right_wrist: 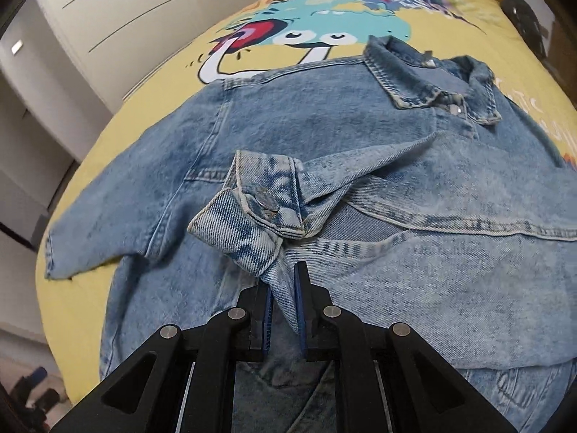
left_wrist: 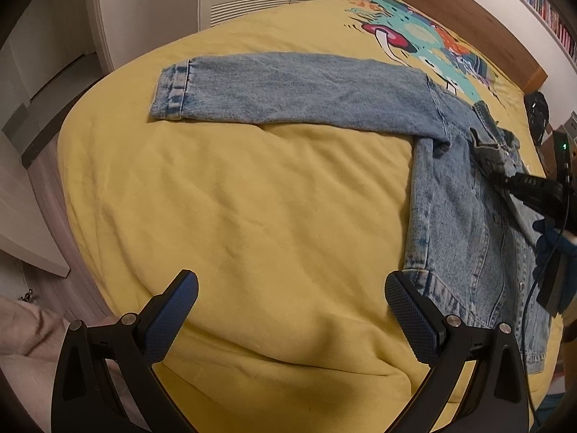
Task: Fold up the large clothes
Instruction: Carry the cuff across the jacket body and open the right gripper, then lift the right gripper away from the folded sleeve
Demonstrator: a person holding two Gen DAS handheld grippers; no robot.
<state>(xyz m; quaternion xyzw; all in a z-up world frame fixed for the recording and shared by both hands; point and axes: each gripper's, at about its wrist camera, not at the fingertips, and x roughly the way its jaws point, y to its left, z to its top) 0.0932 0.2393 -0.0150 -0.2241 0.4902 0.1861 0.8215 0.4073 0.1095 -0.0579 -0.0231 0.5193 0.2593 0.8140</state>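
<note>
We can read no brand or label on the denim jacket; the short white marking on the body of the right tool, seen from the left wrist view, is too small to make out, and the cartoon print on the yellow bedspread shows letter-like shapes at the far right that we cannot read.

Our left tool hangs released, its blue pads spread wide over bare bedspread. Ahead and to its left the cover runs free to the rounded bed edge. The jacket's hem corner lies just beyond the right pad, and one sleeve stretches flat across the bed well ahead, its cuff to the far left.

Our right tool is nearly clenched, with a pinch of denim between its pads just below the other cuff, which lies folded over the jacket's front with its metal button up. The collar sits well beyond that tool, near the print
</note>
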